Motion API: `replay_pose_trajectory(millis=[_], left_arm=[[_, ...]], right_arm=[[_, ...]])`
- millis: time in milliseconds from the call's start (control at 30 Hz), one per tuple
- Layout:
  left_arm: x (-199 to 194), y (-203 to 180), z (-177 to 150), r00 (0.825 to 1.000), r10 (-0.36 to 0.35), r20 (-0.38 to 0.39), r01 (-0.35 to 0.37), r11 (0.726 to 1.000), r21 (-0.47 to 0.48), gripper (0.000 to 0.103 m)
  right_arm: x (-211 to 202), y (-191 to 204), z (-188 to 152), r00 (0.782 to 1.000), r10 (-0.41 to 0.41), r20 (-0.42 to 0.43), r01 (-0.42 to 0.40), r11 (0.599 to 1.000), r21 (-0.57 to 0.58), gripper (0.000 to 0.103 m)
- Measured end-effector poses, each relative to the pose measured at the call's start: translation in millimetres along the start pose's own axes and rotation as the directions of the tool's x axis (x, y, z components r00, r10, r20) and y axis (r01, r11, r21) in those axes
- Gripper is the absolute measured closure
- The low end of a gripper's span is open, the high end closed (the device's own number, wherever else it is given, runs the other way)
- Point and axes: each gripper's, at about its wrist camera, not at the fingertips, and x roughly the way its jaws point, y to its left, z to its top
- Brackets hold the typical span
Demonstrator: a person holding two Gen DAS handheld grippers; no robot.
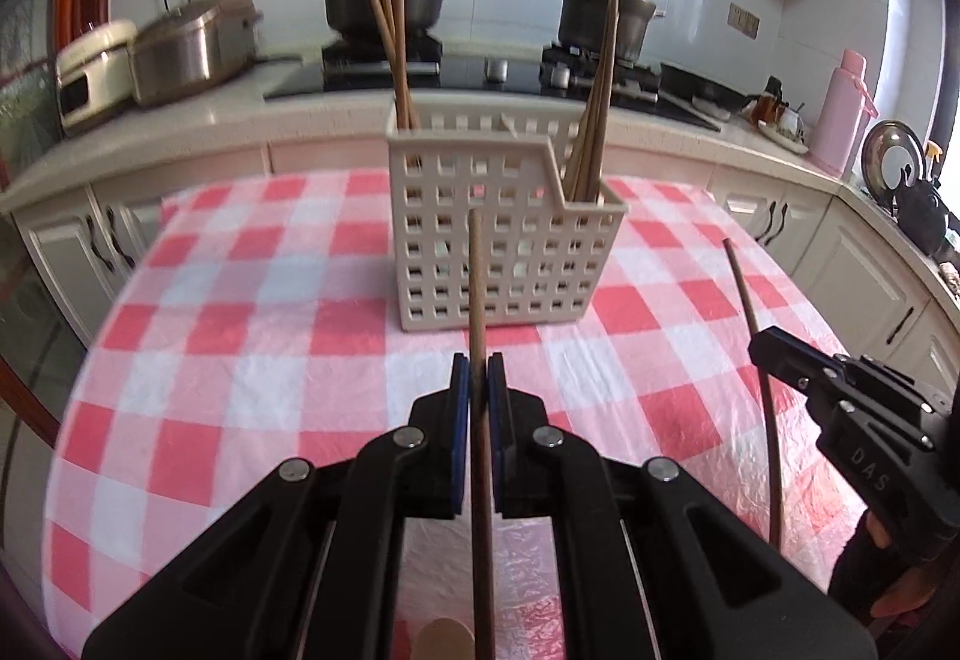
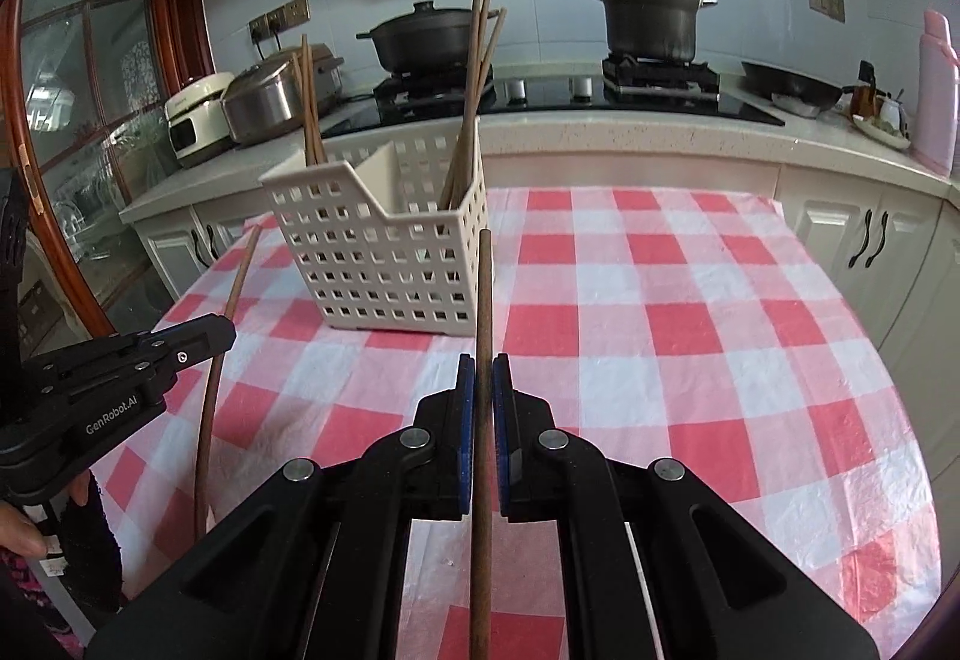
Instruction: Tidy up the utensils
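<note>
**Two grippers, each clamped on a chopstick**

Left gripper (image 1: 478, 384) grips a brown wooden chopstick (image 1: 477, 288) before the white perforated plastic basket (image 1: 480, 252). Right gripper (image 2: 483, 384) pinches another brown chopstick (image 2: 483, 294), the basket ahead-left on the checked tablecloth (image 2: 660, 330).

The white perforated basket (image 1: 480, 246) is standing upright, holding brown chopsticks (image 1: 393, 42) in its two compartments; two more chopsticks (image 1: 478, 300) are pointing toward it.

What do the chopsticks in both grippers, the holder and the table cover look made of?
Chopstick in left gripper and chopstick in right gripper: matte brown, probably wood or bamboo. Holder: cream moulded plastic, judging by its grid of square holes. Table cover: thin glossy plastic sheet, crinkled and shiny.
</note>
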Motion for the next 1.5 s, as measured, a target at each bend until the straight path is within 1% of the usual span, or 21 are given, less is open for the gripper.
replay_pose_trajectory(millis=[133, 300, 500, 767, 1067, 1200, 1500], left_arm=[[-13, 0, 1, 0.999, 0.008, 0.037, -0.008, 1.000, 0.004, 0.097], [-27, 1, 0, 0.997, -0.007, 0.072, 0.008, 1.000, -0.005, 0.097], [-45, -1, 1, 0.991, -0.006, 0.132, 0.008, 1.000, -0.008, 0.097], [-64, 1, 4, 0.982, -0.016, 0.186, 0.019, 1.000, -0.017, 0.097], [-86, 3, 13, 0.967, -0.012, 0.256, 0.015, 1.000, -0.010, 0.097], [-87, 1, 19, 0.963, -0.014, 0.267, 0.012, 1.000, 0.006, 0.097], [-89, 0, 37, 0.958, -0.019, 0.285, 0.009, 0.999, 0.035, 0.097]], right_arm=[[-10, 2, 4, 1.000, -0.002, 0.029, 0.002, 1.000, 0.002, 0.097], [-26, 7, 8, 0.997, 0.003, 0.076, -0.002, 1.000, -0.007, 0.097], [-41, 12, 13, 0.992, 0.004, 0.130, -0.002, 1.000, -0.020, 0.097], [-53, 17, 17, 0.986, 0.012, 0.164, -0.009, 1.000, -0.022, 0.097], [-59, 29, 24, 0.981, 0.028, 0.190, -0.018, 0.999, -0.051, 0.097], [-59, 33, 30, 0.979, 0.027, 0.204, -0.015, 0.998, -0.062, 0.097], [-59, 38, 55, 0.965, 0.020, 0.261, 0.006, 0.995, -0.099, 0.097]])
